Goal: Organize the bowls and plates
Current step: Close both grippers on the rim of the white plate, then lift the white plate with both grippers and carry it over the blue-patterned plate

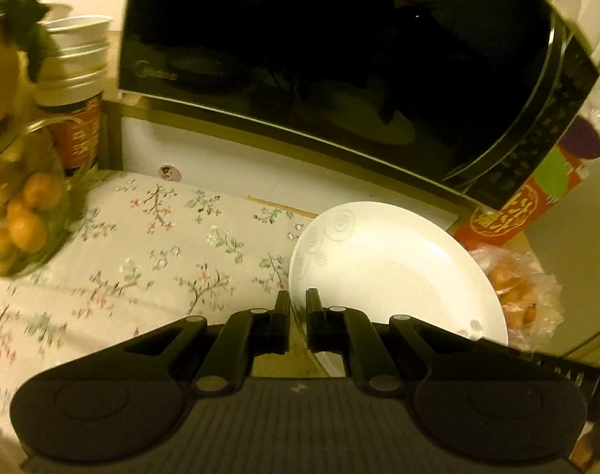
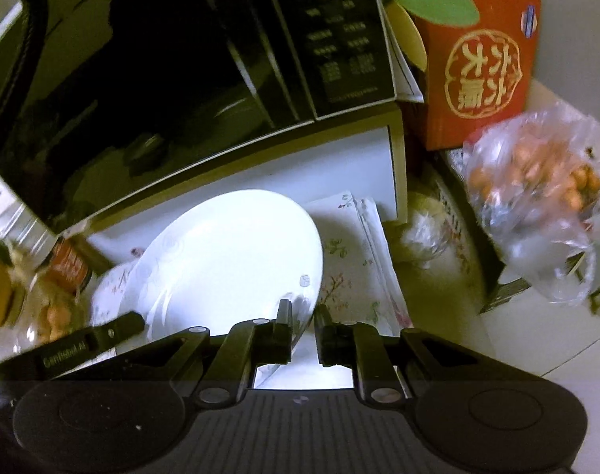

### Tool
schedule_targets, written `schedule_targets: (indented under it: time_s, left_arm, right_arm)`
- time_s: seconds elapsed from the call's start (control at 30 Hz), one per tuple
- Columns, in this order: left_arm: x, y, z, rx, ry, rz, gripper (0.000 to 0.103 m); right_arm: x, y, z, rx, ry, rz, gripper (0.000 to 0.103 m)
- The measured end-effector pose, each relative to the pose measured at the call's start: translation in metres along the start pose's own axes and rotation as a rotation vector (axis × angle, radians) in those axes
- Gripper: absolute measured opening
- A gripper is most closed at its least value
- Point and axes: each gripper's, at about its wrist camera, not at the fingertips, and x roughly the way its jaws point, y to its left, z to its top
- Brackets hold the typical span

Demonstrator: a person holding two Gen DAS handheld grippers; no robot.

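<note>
White porcelain is the load: one plate (image 1: pixel 395 272) hangs tilted above the floral desk (image 1: pixel 142 245), in front of the microwave (image 1: pixel 319 59). Both claws pinch its rim. The left claw (image 1: pixel 298 308) has its jaws drawn narrow on the edge at the plate's 7 o'clock in its own view; the right claw (image 2: pixel 302 318) is likewise narrow on the rim at the plate's 5 o'clock in the right view. The left tool's finger shows at 8 o'clock in that same view, so the two grips sit near each other on one side of the plate.

Judging by this, the step is carrying the plate to wherever the dishes are being gathered; a stack of bowls (image 1: pixel 76 51) stands at 10 o'clock in the left view, beside the microwave. I cannot tell where the plate is meant to land.

To do it well, move both claws as one, same pace and same tilt, so the rim does not twist between the pads. Glazed ware is slick, so keep the squeeze firm. Steer wide of the fruit jar (image 1: pixel 23 213) at 9 o'clock, the red box (image 2: pixel 482 55) and the bagged fruit (image 2: pixel 537 193) at 2 o'clock. Level the plate before setting it down, and let the far edge touch first.
</note>
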Motion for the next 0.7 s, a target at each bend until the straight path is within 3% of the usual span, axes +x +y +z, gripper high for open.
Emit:
schedule_targets:
  time_s: [0.3,0.43,0.7]
  left_arm:
    - [-0.067,0.019,-0.024,-0.033,-0.039,-0.007,0.005]
    - [-0.101,0.046,-0.033,-0.054,-0.034,-0.019,0.005]
    - [-0.168,0.101,-0.057,-0.09,-0.039,0.035,0.005]
  right_arm:
    - [-0.055,0.021,-0.039,0.003,-0.01,0.021,0.012]
    - [-0.081,0.04,-0.058,0.022,-0.011,0.059,0.013]
    - [-0.116,0.096,-0.111,-0.017,0.03,0.133,0.013]
